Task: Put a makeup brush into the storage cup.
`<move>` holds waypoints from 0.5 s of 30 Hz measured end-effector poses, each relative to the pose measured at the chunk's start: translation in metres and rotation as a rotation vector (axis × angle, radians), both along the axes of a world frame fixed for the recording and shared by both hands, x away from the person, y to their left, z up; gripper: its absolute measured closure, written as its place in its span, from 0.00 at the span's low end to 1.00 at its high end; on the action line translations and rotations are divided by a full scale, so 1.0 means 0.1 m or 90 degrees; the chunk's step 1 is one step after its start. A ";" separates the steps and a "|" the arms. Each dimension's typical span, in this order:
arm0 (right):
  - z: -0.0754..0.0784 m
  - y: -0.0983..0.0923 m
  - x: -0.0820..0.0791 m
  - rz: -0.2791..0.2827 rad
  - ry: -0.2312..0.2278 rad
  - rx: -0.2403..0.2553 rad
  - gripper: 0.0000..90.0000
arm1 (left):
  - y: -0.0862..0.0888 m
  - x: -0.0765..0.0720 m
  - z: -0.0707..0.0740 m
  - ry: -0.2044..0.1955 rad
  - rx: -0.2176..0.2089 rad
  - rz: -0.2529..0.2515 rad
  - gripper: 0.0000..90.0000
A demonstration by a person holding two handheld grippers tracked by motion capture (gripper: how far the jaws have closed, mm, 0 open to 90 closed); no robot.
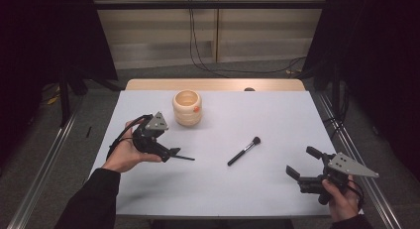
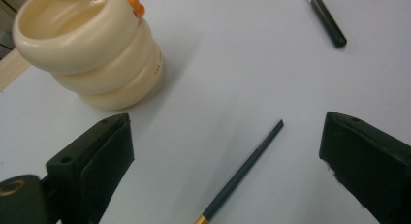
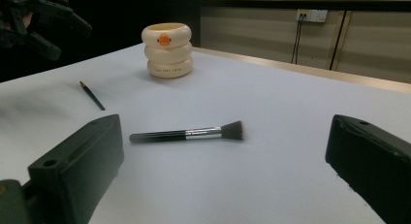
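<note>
Right gripper (image 1: 303,163) sits nearest, low at the table's near right corner, jaws spread wide with nothing between them, aimed across at the makeup brush (image 3: 186,134). That brush lies flat mid-table, bristles toward the far side, well apart from both tools. Left gripper (image 1: 171,153) hangs over the near-left part of the white table (image 1: 277,110), jaws wide apart and empty too; in the left gripper view the thin dark pencil (image 2: 241,171) lies flat on the table between the two black jaws, not touched by either pad. So the step in hand looks like a pencil pickup by the left gripper. To do it well: bring the jaws straight down so they straddle the shaft near its middle, keep the pads square across it rather than along it, get the tips right to the surface since the pencil is thin and flat-lying, then close slowly so it doesn't roll or flick out. Beyond it, the cream ribbed cup (image 1: 187,108) stands upright toward the far left, mouth open, likely the drop spot; lift clear before swinging toward it to avoid knocking its rim.
</note>
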State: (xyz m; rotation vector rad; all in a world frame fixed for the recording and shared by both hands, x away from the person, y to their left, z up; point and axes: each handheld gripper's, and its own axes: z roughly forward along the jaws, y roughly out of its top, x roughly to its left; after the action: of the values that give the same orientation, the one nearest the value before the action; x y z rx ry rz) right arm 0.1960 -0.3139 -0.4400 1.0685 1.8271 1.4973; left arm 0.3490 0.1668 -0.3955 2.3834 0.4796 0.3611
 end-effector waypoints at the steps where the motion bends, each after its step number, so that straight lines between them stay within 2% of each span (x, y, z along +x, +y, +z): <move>1: 0.00 0.00 0.00 0.001 0.001 0.000 0.00 | 0.00 0.01 -0.01 0.003 0.006 -0.001 0.08; 4: 0.00 0.01 0.00 0.003 -0.003 -0.003 0.00 | -0.01 0.04 -0.04 0.018 0.008 -0.006 0.12; 8: 0.00 0.00 0.00 0.005 0.000 -0.008 0.00 | 0.00 0.08 -0.05 0.044 0.008 0.008 0.16; 9: -0.01 0.00 0.00 0.006 0.000 -0.007 0.00 | 0.01 0.09 -0.06 0.037 0.019 0.010 0.17; 11: -0.01 0.00 0.01 0.005 0.000 -0.007 0.00 | 0.01 0.09 -0.08 0.040 0.031 0.001 0.21; 15: -0.01 0.01 0.00 0.004 -0.001 -0.008 0.00 | 0.00 0.11 -0.14 0.030 0.070 -0.033 0.21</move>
State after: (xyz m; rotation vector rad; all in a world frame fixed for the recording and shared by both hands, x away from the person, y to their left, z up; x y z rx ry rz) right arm 0.1965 -0.3130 -0.4406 1.0560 1.8387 1.4886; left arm 0.3599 0.1663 -0.4093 2.5107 0.4290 0.3172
